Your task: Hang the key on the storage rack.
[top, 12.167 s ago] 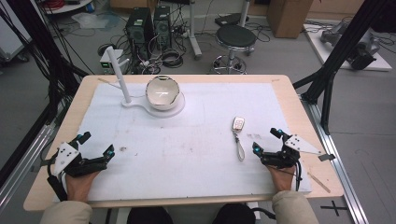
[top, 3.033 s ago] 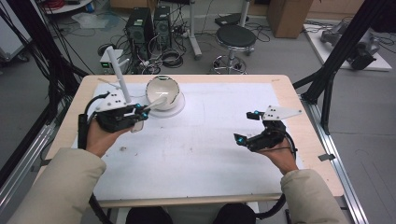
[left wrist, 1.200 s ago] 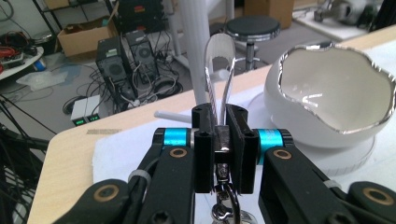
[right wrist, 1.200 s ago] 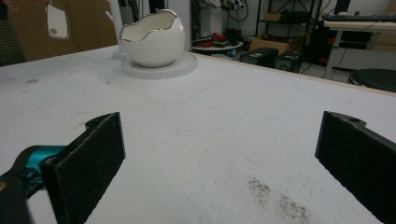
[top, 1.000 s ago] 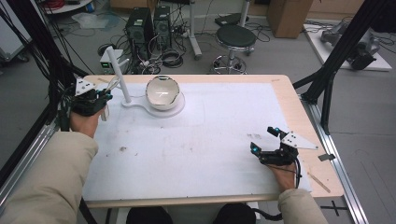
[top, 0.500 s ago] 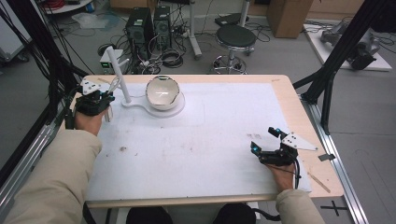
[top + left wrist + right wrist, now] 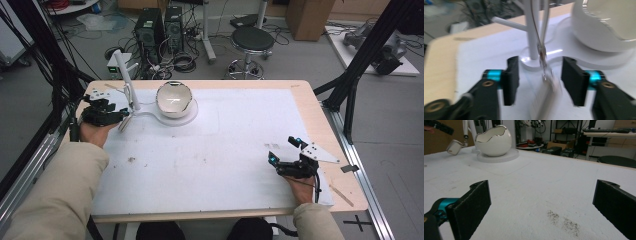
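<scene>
No brand, label or writing can be read on anything here.

A person stands at the near edge of a wooden bench covered by a white mat, holding a two-jaw tool in each hand.

The left tool is near the far left corner of the bench, just beside a white stand with a thin upright post. Its jaws are open, a clear gap between them. In the left gripper view, a small key fob on a strap hangs from the stand's arm and sits between the open jaws, blurred; whether either jaw touches it cannot be told. The high view shows the fob as a small pale shape by the jaws, tilted, at the foot of the stand.

On the same stand's round base sits a white egg-shaped bowl with a jagged, silver-trimmed rim. The right gripper view shows that rim plainly from the side, and the fob dangling to the left of the bowl.

The right tool rests near the near right corner of the bench, well apart from the stand. Its jaws are spread wide and hold nothing; between them the right gripper view shows bare mat with a dark smudge.

Beyond the far edge, on the floor, the high view shows a round black stool, computer towers and tangled cables.
</scene>
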`<state>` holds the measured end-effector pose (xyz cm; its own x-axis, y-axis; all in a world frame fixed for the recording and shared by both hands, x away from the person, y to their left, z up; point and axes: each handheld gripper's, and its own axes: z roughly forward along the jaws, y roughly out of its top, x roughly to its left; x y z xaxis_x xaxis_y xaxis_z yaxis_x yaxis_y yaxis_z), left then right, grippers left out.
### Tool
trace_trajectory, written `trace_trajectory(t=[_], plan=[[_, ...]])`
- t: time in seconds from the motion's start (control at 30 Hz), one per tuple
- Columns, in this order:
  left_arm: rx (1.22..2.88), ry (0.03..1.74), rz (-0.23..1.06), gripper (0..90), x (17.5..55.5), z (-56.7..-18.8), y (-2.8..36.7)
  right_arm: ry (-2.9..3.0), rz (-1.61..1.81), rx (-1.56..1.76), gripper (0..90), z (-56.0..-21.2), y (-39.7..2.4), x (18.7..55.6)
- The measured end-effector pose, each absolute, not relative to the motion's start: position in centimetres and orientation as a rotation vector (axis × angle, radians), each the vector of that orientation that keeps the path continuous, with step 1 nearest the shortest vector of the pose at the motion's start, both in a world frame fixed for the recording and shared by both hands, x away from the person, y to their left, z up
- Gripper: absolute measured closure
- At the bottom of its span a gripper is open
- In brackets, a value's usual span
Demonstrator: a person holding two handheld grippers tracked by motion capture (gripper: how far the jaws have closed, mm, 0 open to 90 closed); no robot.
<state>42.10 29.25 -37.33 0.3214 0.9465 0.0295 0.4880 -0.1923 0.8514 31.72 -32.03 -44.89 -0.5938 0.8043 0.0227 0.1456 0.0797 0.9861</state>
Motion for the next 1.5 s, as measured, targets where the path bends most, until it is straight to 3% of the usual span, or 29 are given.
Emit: trace_trajectory(t=[0.13, 0.2, 0.23, 0.33, 0.5, 0.73, 1.5], plan=[[1.718, 1.064, 0.793, 33.6, 38.9, -37.9, 30.0, 1.806, 1.575, 0.961, 0.7, -44.9, -32.2, 31.8], [1.714, 1.04, 0.767, 30.1, 38.5, -38.2, 30.2, 1.809, 1.574, 0.968, 0.7, -44.9, -32.2, 31.7], [1.711, 0.997, 0.72, 21.6, 37.7, -38.6, 30.4, 1.812, 1.572, 0.966, 0.7, -44.9, -32.1, 31.7], [1.714, 0.971, 0.665, 10.4, 36.8, -38.7, 30.5, 1.81, 1.574, 0.967, 0.7, -44.9, -32.2, 31.8], [1.674, 0.891, 0.659, 1.7, 35.0, -38.8, 30.1, 1.811, 1.57, 0.96, 0.7, -44.9, -32.1, 31.7], [1.606, 0.775, 0.657, 1.7, 32.0, -40.0, 29.2, 1.816, 1.567, 0.953, 0.7, -44.9, -32.1, 31.7], [1.462, 0.739, 0.748, 1.7, 27.7, -45.2, 29.2, 1.811, 1.569, 0.948, 0.7, -44.9, -32.1, 31.7]])
